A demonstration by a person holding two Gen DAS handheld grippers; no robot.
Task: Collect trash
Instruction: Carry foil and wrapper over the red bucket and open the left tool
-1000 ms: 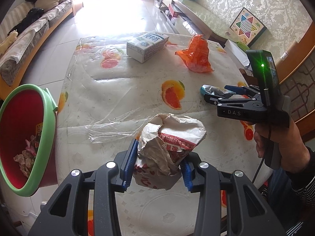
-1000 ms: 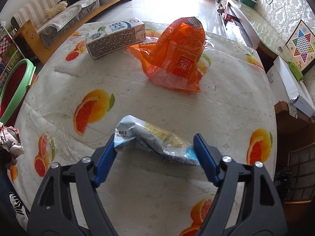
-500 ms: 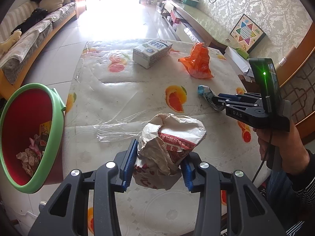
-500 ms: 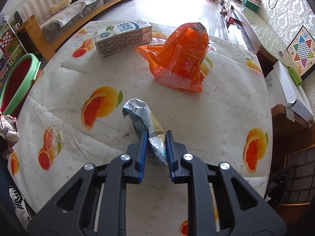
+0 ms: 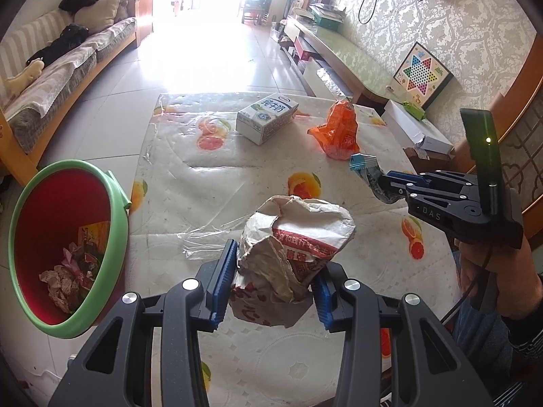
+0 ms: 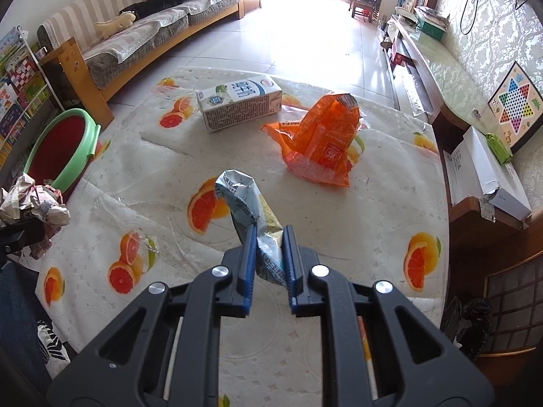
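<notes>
My left gripper (image 5: 269, 283) is shut on a crumpled paper bag (image 5: 295, 237) with red print, held above the near part of the table (image 5: 237, 176). My right gripper (image 6: 268, 254) is shut on a silver and blue snack wrapper (image 6: 244, 200), lifted off the table; the wrapper also shows in the left wrist view (image 5: 368, 173). A milk carton (image 5: 266, 117) and an orange plastic bag (image 5: 337, 130) lie on the far part of the table. A red bin with a green rim (image 5: 47, 237) stands on the floor at the table's left and holds crumpled trash.
A sofa (image 6: 135, 34) runs along the left wall. A low cabinet (image 5: 349, 57) and white boxes (image 6: 485, 176) stand to the right of the table. A loose clear film (image 5: 217, 234) lies on the tablecloth near the bin.
My right gripper closed on the snack wrapper and lifted it off the table. My left gripper, still holding the paper bag, rose and pulled back, so more of the bin shows.
</notes>
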